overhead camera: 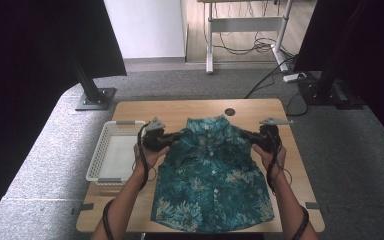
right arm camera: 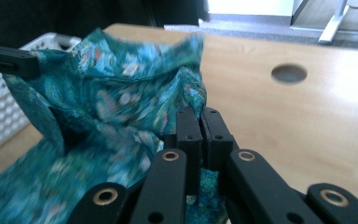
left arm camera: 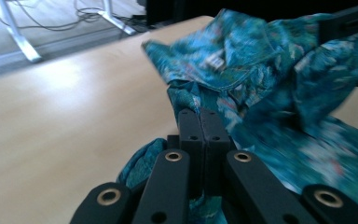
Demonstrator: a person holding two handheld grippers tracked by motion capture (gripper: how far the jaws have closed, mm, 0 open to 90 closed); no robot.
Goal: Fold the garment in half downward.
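A teal flower-print shirt lies front up on the wooden table, its collar toward the far edge. My left gripper is shut on the shirt's left shoulder, and my right gripper is shut on its right shoulder. Both shoulders are held a little off the table while the hem rests near the front edge. In the left gripper view the closed jaws pinch the shirt at the gripper tips. In the right gripper view the gripper clamps the cloth the same way.
A white plastic basket stands on the table's left side, beside the left hand. A round cable hole is near the far edge. Black stand posts and a desk frame with cables stand on the floor beyond the table.
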